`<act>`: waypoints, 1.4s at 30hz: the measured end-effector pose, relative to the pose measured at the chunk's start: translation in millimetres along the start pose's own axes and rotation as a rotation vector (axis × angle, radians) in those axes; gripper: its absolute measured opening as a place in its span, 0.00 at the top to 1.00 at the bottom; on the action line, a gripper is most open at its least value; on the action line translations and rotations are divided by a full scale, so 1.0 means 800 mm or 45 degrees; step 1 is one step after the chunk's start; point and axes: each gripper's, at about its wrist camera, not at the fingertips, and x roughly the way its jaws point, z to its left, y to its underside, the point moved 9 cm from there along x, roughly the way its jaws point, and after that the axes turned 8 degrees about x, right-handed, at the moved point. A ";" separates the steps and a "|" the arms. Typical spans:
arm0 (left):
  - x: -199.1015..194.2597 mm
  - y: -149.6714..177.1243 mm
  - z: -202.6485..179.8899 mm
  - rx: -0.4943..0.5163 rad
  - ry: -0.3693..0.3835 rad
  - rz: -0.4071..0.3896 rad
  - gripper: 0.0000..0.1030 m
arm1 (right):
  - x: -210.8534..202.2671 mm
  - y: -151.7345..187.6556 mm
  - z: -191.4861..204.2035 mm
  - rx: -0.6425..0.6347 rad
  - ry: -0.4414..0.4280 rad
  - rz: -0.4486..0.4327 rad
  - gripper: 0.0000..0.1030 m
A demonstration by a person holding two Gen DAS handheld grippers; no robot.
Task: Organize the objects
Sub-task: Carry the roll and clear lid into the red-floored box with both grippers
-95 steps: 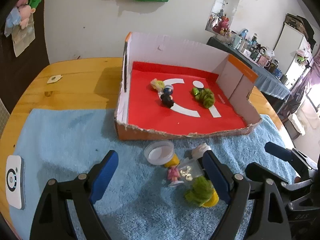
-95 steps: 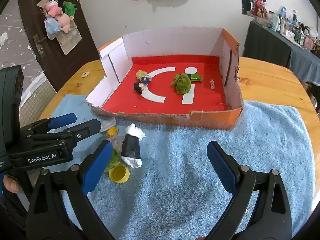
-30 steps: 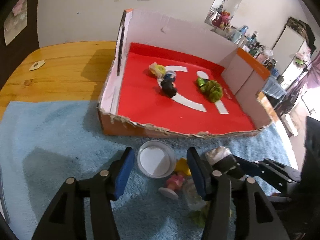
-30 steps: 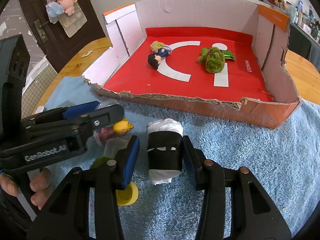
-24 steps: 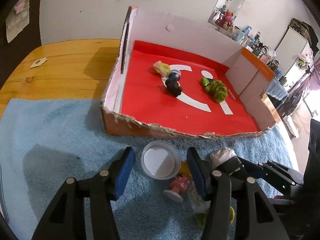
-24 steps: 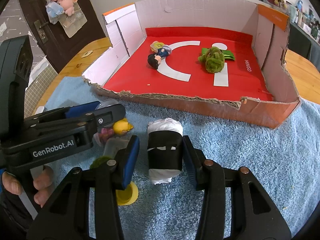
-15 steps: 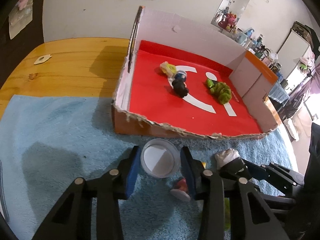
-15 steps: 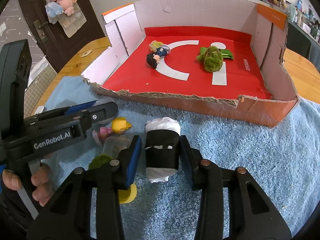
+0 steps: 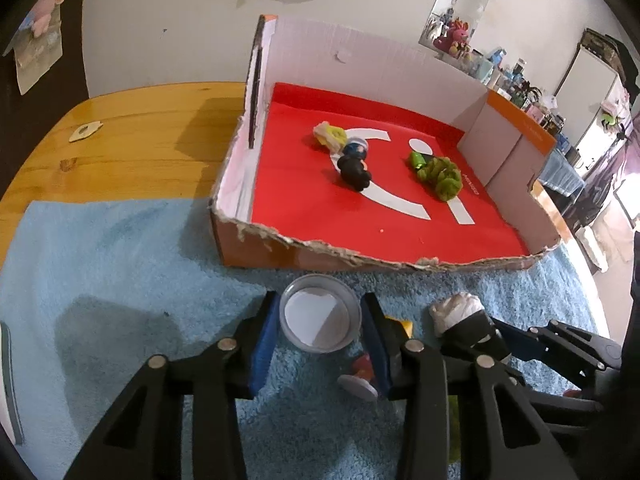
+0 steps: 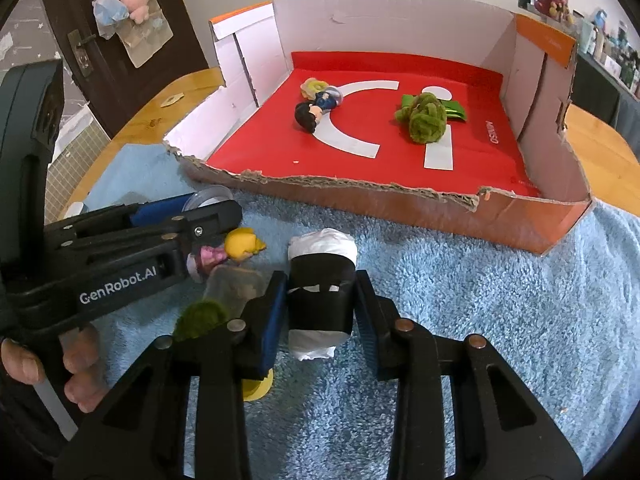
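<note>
My left gripper [image 9: 318, 322] is shut on a small round clear container [image 9: 320, 318] with a white bottom, on the blue towel [image 9: 120, 264]. My right gripper [image 10: 322, 304] is shut on a black-and-white roll [image 10: 322, 280], which also shows in the left wrist view [image 9: 466, 320]. A pink figurine with a yellow head [image 10: 228, 250], a clear packet [image 10: 234, 286] and a green fuzzy toy on a yellow base [image 10: 200, 316] lie between the grippers. The red-floored cardboard box [image 9: 460, 264] holds a dark-haired figurine [image 9: 352, 164] and a green fuzzy toy [image 9: 440, 174].
The box stands on the far half of the towel on a wooden table [image 9: 132, 140]. Its front wall is torn low [image 10: 360, 196]; the other walls are tall. A white device [image 9: 6, 380] lies at the towel's left edge. A small tag [image 9: 84, 131] lies on the wood.
Both grippers have closed from wide open, the left around the round container and the right around the black-and-white roll. The left gripper has also moved in towards the box.
</note>
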 end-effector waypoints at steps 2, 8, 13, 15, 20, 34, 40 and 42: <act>-0.002 0.001 0.000 -0.008 0.010 -0.002 0.58 | -0.002 0.001 0.001 0.002 -0.006 0.000 0.69; -0.008 0.002 0.004 -0.036 0.028 -0.008 0.58 | -0.006 0.002 0.002 0.013 -0.021 -0.005 0.69; -0.016 0.003 -0.006 -0.025 0.053 -0.014 0.58 | -0.017 0.001 0.003 0.018 -0.031 -0.026 0.69; -0.018 0.004 -0.012 -0.015 0.062 -0.014 0.58 | -0.021 0.000 0.004 0.019 -0.033 -0.032 0.69; -0.024 0.006 -0.020 -0.010 0.074 -0.021 0.58 | -0.031 -0.001 0.004 0.022 -0.042 -0.050 0.69; -0.057 0.004 -0.040 0.022 0.097 -0.071 0.58 | -0.068 -0.004 0.008 0.035 -0.093 -0.102 0.69; -0.071 -0.007 -0.045 0.031 0.108 -0.107 0.59 | -0.081 -0.012 0.014 0.033 -0.122 -0.127 0.69; -0.076 -0.012 -0.046 0.035 0.111 -0.121 0.58 | -0.084 -0.015 0.015 0.030 -0.122 -0.135 0.69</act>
